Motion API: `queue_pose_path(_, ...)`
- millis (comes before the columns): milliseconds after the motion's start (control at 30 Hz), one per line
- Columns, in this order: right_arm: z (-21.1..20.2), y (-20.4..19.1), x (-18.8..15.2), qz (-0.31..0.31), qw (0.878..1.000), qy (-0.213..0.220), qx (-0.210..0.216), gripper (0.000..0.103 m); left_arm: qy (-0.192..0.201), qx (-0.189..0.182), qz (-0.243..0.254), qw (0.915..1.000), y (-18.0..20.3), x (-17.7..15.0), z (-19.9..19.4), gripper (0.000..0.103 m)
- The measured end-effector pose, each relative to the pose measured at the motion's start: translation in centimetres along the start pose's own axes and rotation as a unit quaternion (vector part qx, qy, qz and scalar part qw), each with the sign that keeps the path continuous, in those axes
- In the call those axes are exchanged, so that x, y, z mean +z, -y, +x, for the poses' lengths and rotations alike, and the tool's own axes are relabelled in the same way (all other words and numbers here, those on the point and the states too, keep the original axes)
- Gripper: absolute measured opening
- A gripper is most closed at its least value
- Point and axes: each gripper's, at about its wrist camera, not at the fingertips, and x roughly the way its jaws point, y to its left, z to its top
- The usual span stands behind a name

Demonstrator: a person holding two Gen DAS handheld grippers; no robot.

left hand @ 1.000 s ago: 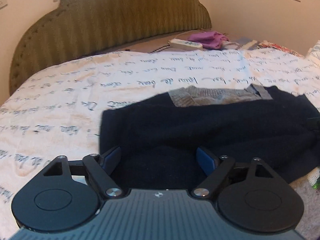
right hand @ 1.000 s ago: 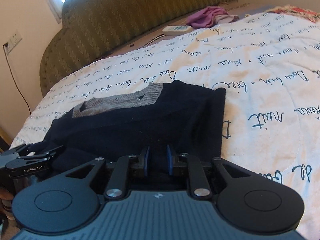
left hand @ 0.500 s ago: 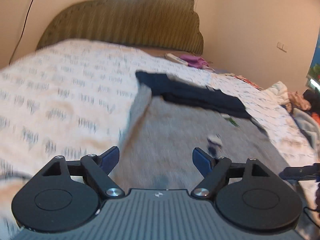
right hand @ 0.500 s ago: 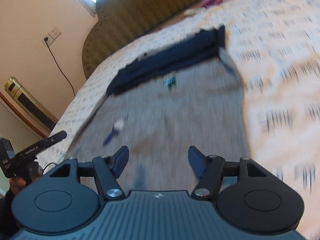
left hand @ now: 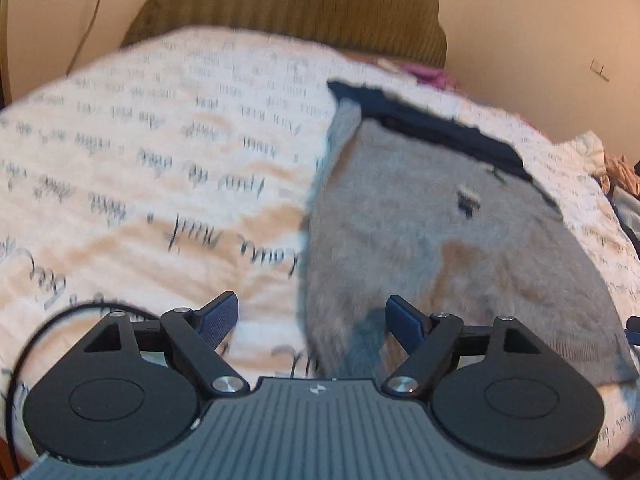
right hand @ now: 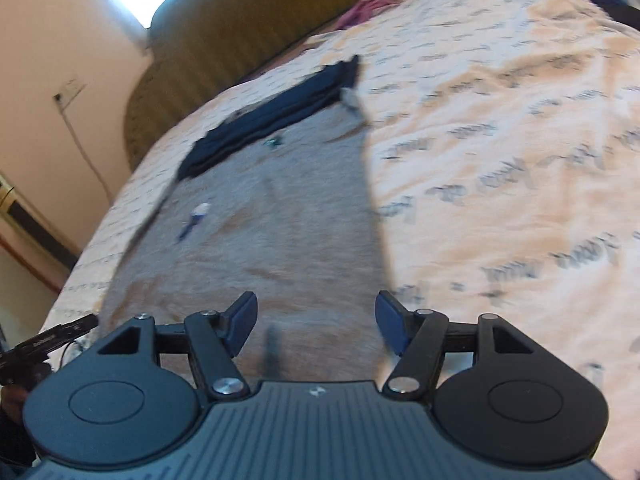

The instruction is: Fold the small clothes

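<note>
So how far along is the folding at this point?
Done: the navy garment lies folded into a narrow bundle at the grey sweater's far end. In hand: nothing; the left tongs and right tongs are open and empty. Left: the grey sweater is spread flat, unfolded.

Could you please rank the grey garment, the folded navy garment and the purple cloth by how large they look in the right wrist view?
1. Grey garment, by far the largest.
2. Folded navy garment, a narrow band beyond it.
3. Purple cloth, smallest, though it lies farthest off by the headboard, so its true size is unsure.
</note>
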Motion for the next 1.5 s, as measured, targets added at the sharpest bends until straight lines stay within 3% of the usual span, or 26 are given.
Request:
queue_pose_path(167,-0.1,0.3,-1.2,0.007,0.999,-0.02,0.044,0.066,0.0,-0.012,0.028,0.9995,1.5,-0.8,-0.3,0.086)
queue_pose_path(267,0.0,-1.3,-1.0,-0.029,0.999,-0.014,0.006,0.063,0.021,0.017,0.043,0.9987,2.4,-0.2,-0.9,0.074)
queue_pose_path(333,-0.5,-2.3,-0.2,-0.051,0.998,0.016,-0.028,0.064,0.071,0.032,0.034,0.9964,2.9,1.3,-1.8,0.076)
queue_pose_path(400,-1.0,-3.6,1.3,-0.08,0.992,0.074,-0.058,0.066,0.111,0.035,0.021,0.9929,4.3,3.2,-1.6,0.089)
queue_pose_path(433,-0.4,-4.5,2.2,-0.09,0.99,0.092,-0.061,0.069,0.124,0.029,0.024,0.9916,5.3,4.1,-1.0,0.093)
queue_pose_path(533,3.5,-7.5,5.2,-0.095,0.989,0.104,-0.04,0.078,0.154,0.036,0.064,0.9854,9.9,5.4,2.5,0.092)
queue_pose_path(600,7.9,-9.7,6.7,-0.101,0.99,0.09,-0.035,0.078,0.135,0.045,0.11,0.9837,13.0,5.6,5.7,0.087)
queue_pose_path(667,12.0,-11.3,7.3,-0.111,0.99,0.065,-0.058,0.078,0.092,0.074,0.128,0.9847,14.8,5.3,8.2,0.086)
queue_pose_path(733,14.9,-12.3,6.8,-0.127,0.986,0.041,-0.096,0.078,0.035,0.079,0.126,0.9883,15.0,4.7,9.9,0.086)
queue_pose_path(800,15.9,-13.0,5.2,-0.162,0.977,0.04,-0.129,0.078,0.027,0.067,0.118,0.9904,14.1,3.8,9.7,0.092)
queue_pose_path(967,14.0,-13.0,2.6,-0.179,0.972,0.048,-0.145,0.085,0.017,0.063,0.098,0.993,13.0,3.3,8.8,0.096)
queue_pose_path(1167,11.3,-12.6,0.4,-0.185,0.969,0.048,-0.155,0.086,0.021,0.067,0.117,0.9906,13.0,2.5,7.8,0.097)
queue_pose_path(1267,10.4,-12.6,-0.7,-0.194,0.966,0.046,-0.163,0.094,0.02,0.068,0.115,0.9909,12.8,2.2,7.3,0.097)
queue_pose_path(1500,9.1,-12.0,-2.1,-0.186,0.968,0.048,-0.16,0.096,0.016,0.068,0.118,0.9906,12.1,1.2,6.1,0.098)
